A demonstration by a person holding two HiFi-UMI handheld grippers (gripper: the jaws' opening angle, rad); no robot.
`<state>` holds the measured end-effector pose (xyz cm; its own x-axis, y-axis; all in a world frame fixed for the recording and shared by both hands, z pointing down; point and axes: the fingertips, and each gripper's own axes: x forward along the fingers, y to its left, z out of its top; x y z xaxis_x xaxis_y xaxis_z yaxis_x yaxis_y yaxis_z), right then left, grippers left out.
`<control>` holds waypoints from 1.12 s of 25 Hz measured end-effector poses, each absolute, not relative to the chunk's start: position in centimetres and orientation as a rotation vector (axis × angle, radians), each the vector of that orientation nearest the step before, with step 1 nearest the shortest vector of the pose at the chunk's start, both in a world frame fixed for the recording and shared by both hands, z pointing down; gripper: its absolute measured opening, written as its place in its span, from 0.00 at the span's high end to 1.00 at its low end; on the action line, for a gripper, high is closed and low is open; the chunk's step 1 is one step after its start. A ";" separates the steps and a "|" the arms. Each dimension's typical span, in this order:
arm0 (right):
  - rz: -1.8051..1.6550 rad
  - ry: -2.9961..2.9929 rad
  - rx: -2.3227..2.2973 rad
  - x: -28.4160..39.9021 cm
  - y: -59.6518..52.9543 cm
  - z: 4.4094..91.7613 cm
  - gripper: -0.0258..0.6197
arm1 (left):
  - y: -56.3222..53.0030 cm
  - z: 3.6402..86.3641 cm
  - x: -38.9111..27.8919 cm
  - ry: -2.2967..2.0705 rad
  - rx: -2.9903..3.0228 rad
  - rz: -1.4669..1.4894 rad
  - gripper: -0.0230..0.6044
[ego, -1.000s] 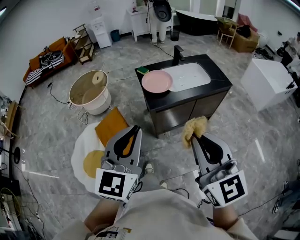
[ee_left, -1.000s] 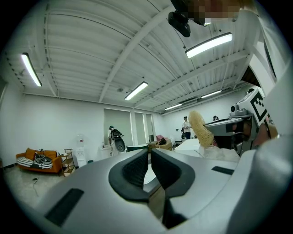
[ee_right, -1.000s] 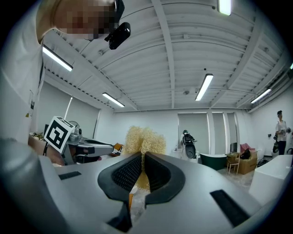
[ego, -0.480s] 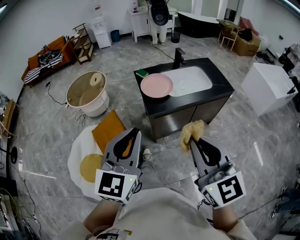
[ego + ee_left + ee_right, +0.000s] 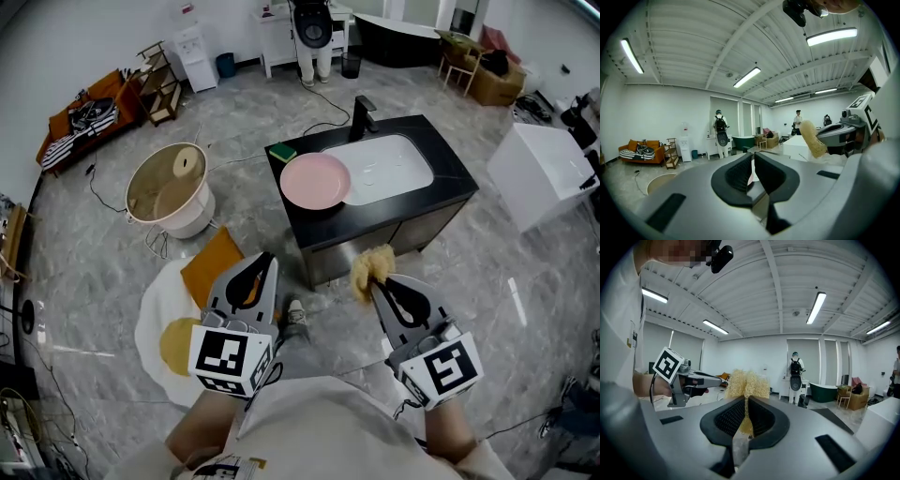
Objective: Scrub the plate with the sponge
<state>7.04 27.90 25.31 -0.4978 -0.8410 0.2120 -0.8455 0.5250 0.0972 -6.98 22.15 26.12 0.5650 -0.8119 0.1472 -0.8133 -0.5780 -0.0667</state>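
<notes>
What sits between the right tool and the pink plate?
In the head view, only the cabinet front and black countertop separate the right tool, gripping the sponge, from the plate.

- Right gripper (image 5: 380, 281): shell of smooth, matt grey plastic; pads (image 5: 729, 417) black, finely ribbed and rubbery-looking.
- Sponge (image 5: 746, 383), between those pads: pale yellow, coarse and fibrous, with a frayed, open-weave top.
- Left gripper (image 5: 258, 272): same matt grey plastic shell and black ribbed pads; marker cube (image 5: 225, 361) white with matt black print.
- Ahead of both grippers:
  - plate (image 5: 315, 181), pink, smooth and glossy;
  - counter (image 5: 450, 178), black and polished;
  - sink (image 5: 394, 164), white, smooth, lightly glossy;
  - cabinet front (image 5: 422, 230), dull grey, metal-looking.
- Beneath the grippers: floor (image 5: 525, 309), grey marbled stone-look tile with a soft sheen.
</notes>
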 end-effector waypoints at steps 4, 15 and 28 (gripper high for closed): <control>0.083 -2.513 1.387 6.3 23.1 26.6 0.89 | 17.3 27.4 -7.1 -1.395 2.747 0.294 0.91; 0.299 -2.376 1.309 4.4 7.7 32.6 0.89 | 2.0 32.5 -8.1 -1.237 2.657 0.456 0.91; 0.517 -2.205 1.144 2.0 -5.7 42.5 0.89 | -9.7 44.5 -7.7 -0.960 2.486 0.736 0.83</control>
<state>2.04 -5.66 42.50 -0.4523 -0.5986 0.6612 -0.8301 0.5537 -0.0666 -7.75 -9.66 44.54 0.6306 -0.5047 0.5896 -0.7004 -0.6973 0.1523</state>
